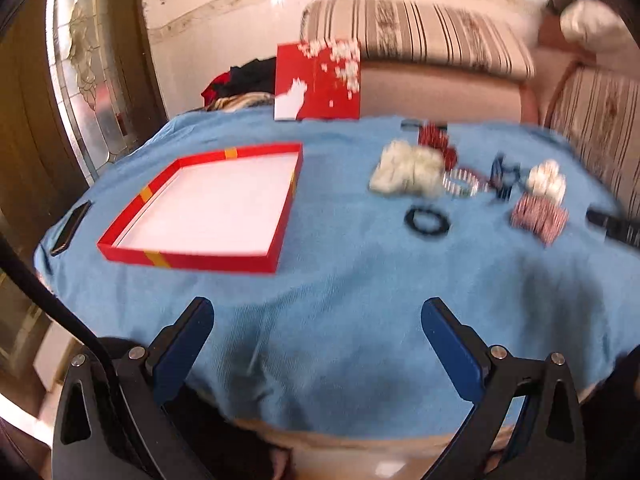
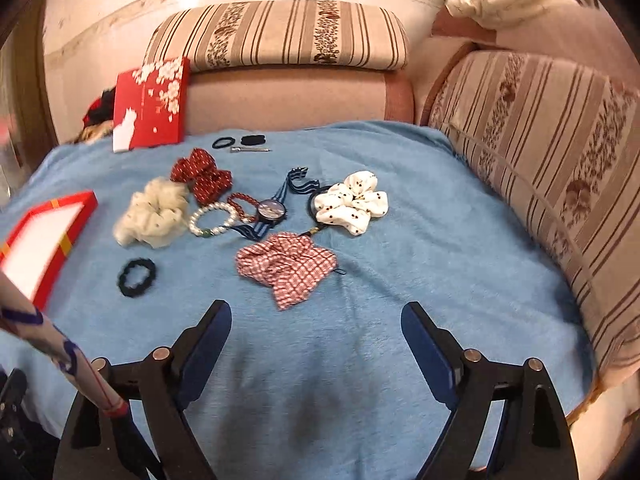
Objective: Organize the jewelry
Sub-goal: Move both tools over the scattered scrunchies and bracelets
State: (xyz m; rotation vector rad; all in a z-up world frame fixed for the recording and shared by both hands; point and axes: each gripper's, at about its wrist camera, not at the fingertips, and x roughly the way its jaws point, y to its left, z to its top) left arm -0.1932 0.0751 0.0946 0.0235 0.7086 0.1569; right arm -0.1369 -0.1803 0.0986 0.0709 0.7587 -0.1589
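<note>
An open red box tray point(image 1: 120, 246) with a white floor lies on the blue cloth at the left; its corner shows in the right wrist view point(image 2: 86, 202). Hair ties and jewelry lie in a cluster: a cream scrunchie point(image 2: 154, 216), a red dotted scrunchie point(image 2: 202, 176), a pearl bracelet point(image 2: 212, 218), a red bead bracelet point(image 2: 242, 204), a watch point(image 2: 272, 210), a white dotted scrunchie point(image 2: 354, 204), a red checked scrunchie point(image 2: 288, 268) and a black hair tie point(image 2: 137, 277). My left gripper point(image 1: 318, 322) and right gripper point(image 2: 316, 326) are open, empty, above bare cloth near the front.
The red box lid point(image 2: 150, 104) leans upright at the cloth's back edge. A phone point(image 1: 71, 227) lies at the left edge. Small black hair ties and a metal pin point(image 2: 250, 149) lie near the back. Striped sofa cushions point(image 2: 540, 168) border the back and right.
</note>
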